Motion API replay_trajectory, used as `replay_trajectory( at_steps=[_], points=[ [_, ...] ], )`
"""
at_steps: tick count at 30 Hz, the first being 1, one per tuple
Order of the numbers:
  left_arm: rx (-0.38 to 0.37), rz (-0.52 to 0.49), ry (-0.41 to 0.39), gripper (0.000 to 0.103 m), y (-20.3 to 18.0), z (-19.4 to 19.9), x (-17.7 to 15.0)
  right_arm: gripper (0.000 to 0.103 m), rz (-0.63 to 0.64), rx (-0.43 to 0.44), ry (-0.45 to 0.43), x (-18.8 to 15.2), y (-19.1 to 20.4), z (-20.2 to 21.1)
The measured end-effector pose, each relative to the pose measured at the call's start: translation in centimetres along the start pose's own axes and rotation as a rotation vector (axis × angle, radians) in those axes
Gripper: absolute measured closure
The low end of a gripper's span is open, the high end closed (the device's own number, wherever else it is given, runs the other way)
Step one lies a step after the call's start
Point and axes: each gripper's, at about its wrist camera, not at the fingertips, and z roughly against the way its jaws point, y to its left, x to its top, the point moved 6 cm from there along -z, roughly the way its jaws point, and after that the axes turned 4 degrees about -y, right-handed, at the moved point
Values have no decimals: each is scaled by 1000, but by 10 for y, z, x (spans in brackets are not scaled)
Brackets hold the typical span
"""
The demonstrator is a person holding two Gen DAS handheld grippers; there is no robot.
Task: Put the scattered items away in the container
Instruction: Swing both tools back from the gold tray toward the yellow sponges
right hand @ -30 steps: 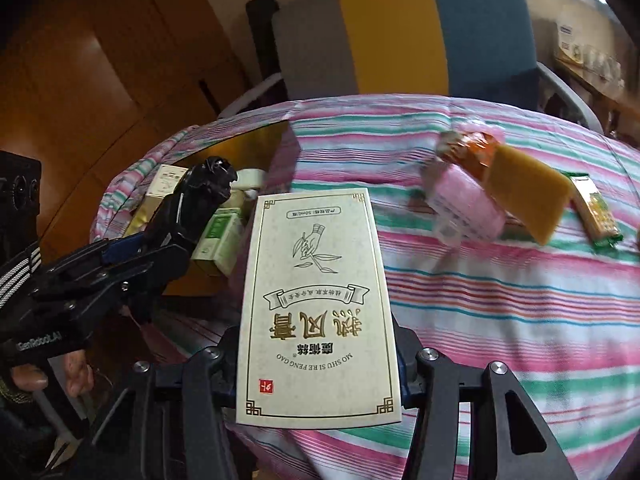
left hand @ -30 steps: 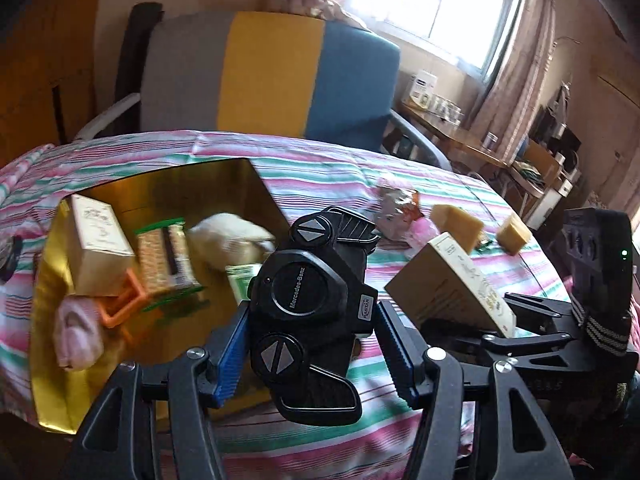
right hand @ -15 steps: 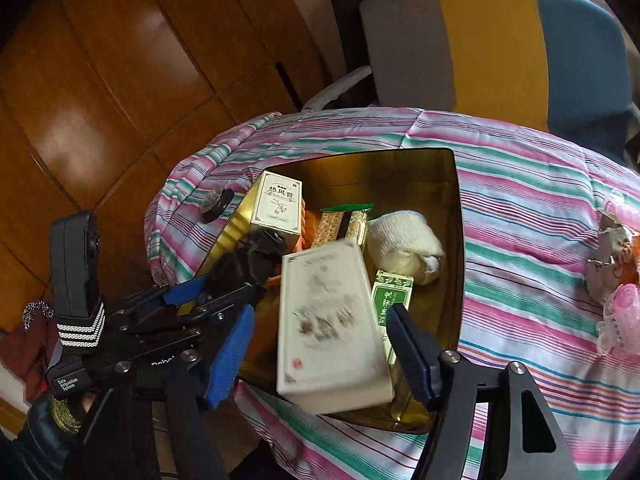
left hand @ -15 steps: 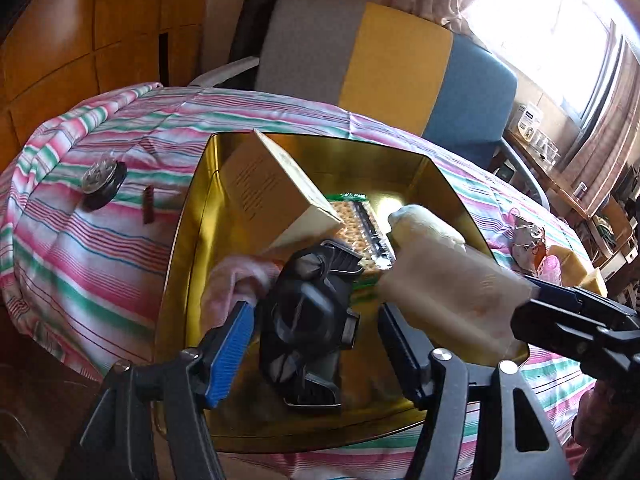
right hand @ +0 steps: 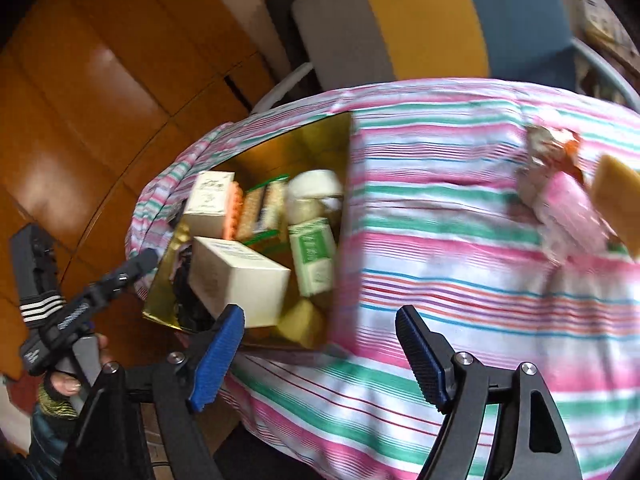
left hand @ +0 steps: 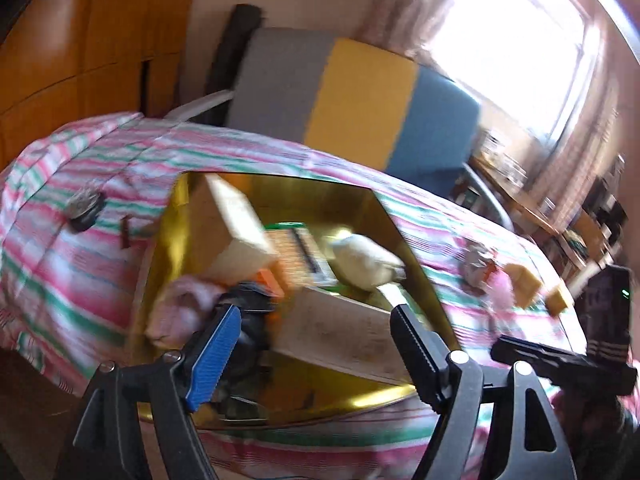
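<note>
A: Left wrist view first. The left tongs [left hand: 312, 346] are spreading with nothing pinched between the pads. Just past them the cream carton [left hand: 336, 332] lies in the gold container [left hand: 416, 280] on the striped worktop [left hand: 80, 264], with the black toy remote [left hand: 250, 320] beside it near the blue pad.

B: Which way does the carton lie?

A: Flat, long axis running from the container's near-right corner toward the middle, broad face up. It looks settled, though the frame is blurred. So the step, as I read it, is a clean release: keep the fingers wide and draw straight back, so neither pad hooks the carton's edge or the rim.

B: And the right wrist view?

A: The right tongs [right hand: 320, 354] are opening too, and bare striped cloth shows between them. The carton [right hand: 240, 280] sits at the near end of the container [right hand: 160, 308], one end pointing at the camera. The left tongs [right hand: 136, 266] show at the container's near-left corner.

B: What remains?

A: The crinkly snack packet [right hand: 552, 152], the pink pack [right hand: 568, 208] and the yellow block [right hand: 616, 196] sit well apart from the container. I'd send the right tongs there next.
</note>
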Motion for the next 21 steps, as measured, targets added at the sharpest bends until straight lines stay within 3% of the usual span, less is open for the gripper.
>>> replay_trajectory(
  at_steps=[8,12,15,21],
  points=[
    [-236,-242,153,24,-124,-31,-34,20,-259,-175,-80,-27,-125,62],
    [-291,-327,240,24,-172,-51,-55,17,-388,-274,-150,-44,-186,105],
    [-314,-372,250,24,-201,-60,-52,16,-477,-338,-200,-54,-225,134],
    [-352,-362,241,24,-244,-84,-12,13,-596,-393,-296,-55,-281,171]
  ],
)
